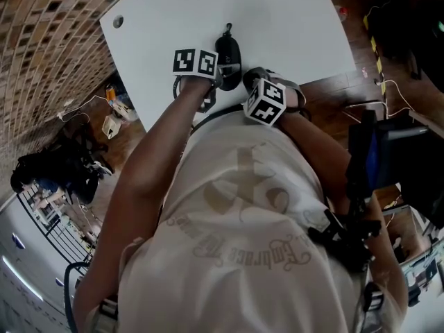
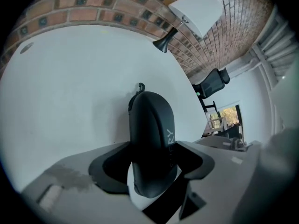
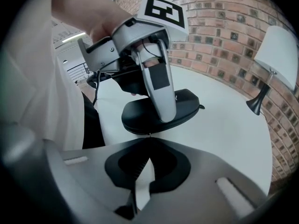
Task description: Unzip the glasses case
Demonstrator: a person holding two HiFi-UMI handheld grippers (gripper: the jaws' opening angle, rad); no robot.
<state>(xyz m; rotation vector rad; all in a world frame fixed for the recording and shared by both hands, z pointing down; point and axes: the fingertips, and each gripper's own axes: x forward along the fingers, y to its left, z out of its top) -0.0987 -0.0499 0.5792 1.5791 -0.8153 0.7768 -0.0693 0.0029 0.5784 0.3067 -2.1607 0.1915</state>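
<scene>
The left tongs point(image 2: 153, 152) grip the case point(image 2: 149, 118), its print legible only as "RY", just ahead of the closed right tongs point(image 3: 149, 137).

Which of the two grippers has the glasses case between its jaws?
The left gripper: its jaws clasp the glasses case; the right gripper has its jaws shut together.

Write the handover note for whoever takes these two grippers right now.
Left gripper: jaws closed across the black glasses case, holding it on the white table.
Right gripper: shut, empty, tips close beside the case.
Done: case steadied; it looks zipped shut.
Left to do: open the right gripper, take the small tab at the case's far end, likely the zipper pull, and draw it round.
</scene>
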